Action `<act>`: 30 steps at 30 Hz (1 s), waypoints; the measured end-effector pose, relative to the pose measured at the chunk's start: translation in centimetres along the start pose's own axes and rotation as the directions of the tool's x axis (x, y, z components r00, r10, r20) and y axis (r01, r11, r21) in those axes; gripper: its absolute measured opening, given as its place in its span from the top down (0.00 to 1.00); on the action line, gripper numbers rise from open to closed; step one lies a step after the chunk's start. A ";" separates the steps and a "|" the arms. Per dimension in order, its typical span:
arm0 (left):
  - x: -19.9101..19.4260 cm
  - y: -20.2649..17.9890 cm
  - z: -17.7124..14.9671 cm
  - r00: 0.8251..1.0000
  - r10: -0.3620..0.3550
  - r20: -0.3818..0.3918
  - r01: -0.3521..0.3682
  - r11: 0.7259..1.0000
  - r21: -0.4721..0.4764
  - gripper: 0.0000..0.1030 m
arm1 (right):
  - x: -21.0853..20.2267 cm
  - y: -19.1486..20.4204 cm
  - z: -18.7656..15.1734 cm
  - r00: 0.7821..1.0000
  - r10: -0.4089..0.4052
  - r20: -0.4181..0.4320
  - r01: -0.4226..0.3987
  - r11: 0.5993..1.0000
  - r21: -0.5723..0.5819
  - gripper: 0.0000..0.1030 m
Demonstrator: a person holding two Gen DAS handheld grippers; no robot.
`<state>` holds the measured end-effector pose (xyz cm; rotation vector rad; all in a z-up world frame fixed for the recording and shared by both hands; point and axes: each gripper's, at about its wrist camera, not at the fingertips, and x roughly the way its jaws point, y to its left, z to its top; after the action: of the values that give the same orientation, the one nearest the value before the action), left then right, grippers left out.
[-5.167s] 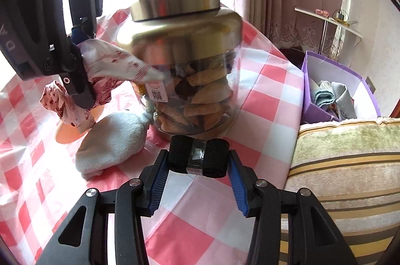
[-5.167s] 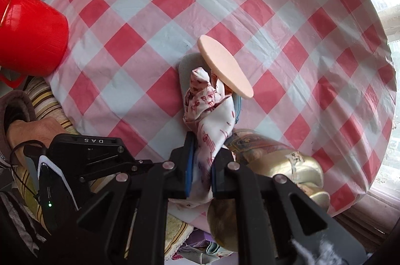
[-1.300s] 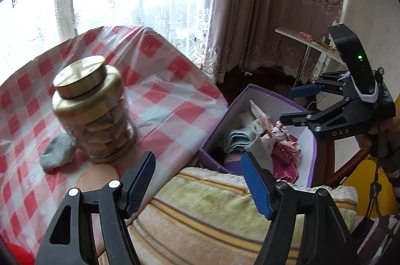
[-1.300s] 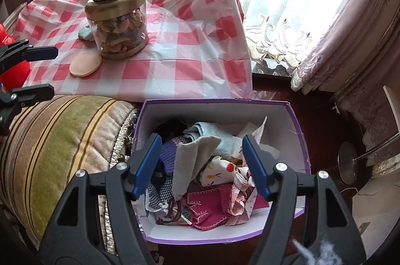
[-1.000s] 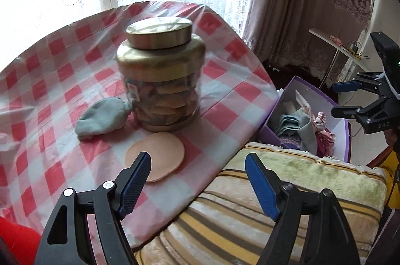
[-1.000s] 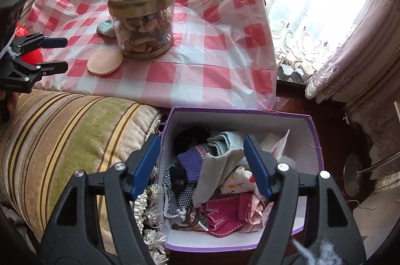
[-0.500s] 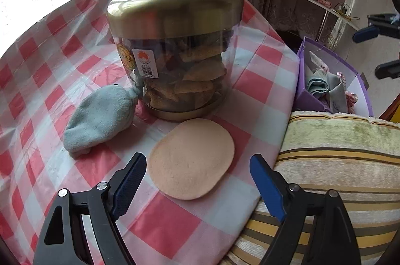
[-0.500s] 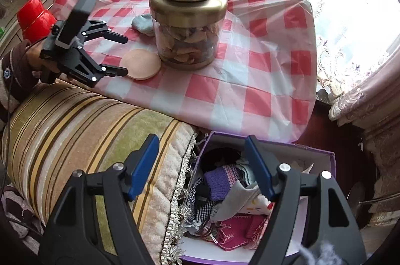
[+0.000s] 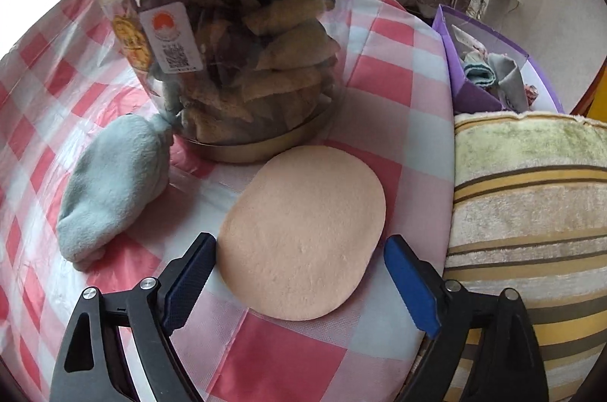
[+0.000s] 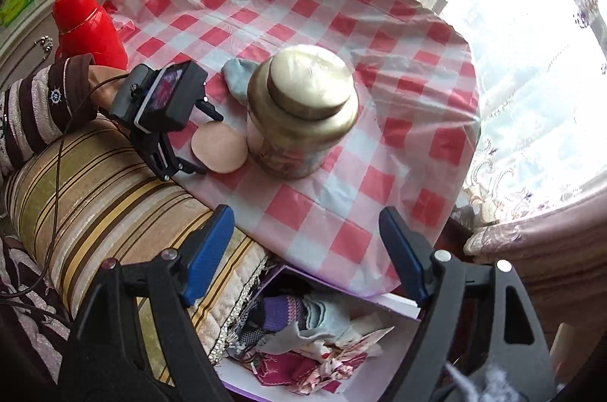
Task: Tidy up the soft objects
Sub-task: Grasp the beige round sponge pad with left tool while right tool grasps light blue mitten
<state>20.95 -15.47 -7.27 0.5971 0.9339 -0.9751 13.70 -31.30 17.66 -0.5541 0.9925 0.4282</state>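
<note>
On the checked tabletop (image 9: 288, 368), the left gripper (image 9: 299, 282) has been brought down around the peach pad (image 9: 303, 235), jaws opening, pad untouched. Over the purple box (image 10: 394, 311), the right gripper (image 10: 305, 252) is emptied, jaws opening, so the pad is judged next

The left wrist view looks steeply down from very near the surface (image 9: 383, 68), close on a peach pad (image 9: 303, 231) and a jar (image 9: 235, 33). The right wrist view looks down from farther back and higher, above a purple box (image 10: 394, 307). Both views share the pad (image 10: 218, 145), jar (image 10: 303, 106), box (image 9: 466, 94) and striped cushion (image 9: 531, 212).
</note>
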 end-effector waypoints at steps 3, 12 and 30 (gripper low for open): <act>0.3 0.2 0.2 1.000 0.008 0.005 -0.008 1.000 0.004 0.01 | -0.3 0.6 3.7 1.000 0.004 -0.017 -0.006 0.995 -0.096 0.20; 0.7 1.1 -0.1 0.999 -0.026 0.038 0.027 1.000 -0.012 0.01 | 5.4 3.8 14.5 0.985 0.031 -0.168 -0.080 0.953 -0.292 0.18; -1.4 -1.6 -1.9 0.999 0.051 0.000 -0.051 0.998 -0.035 0.15 | 24.8 11.1 22.3 0.859 -0.042 -0.511 -0.157 0.927 -0.341 0.16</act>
<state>18.43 -14.18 -7.01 0.5884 0.9288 -0.9117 34.09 -6.66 2.99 -1.0213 1.4562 0.5439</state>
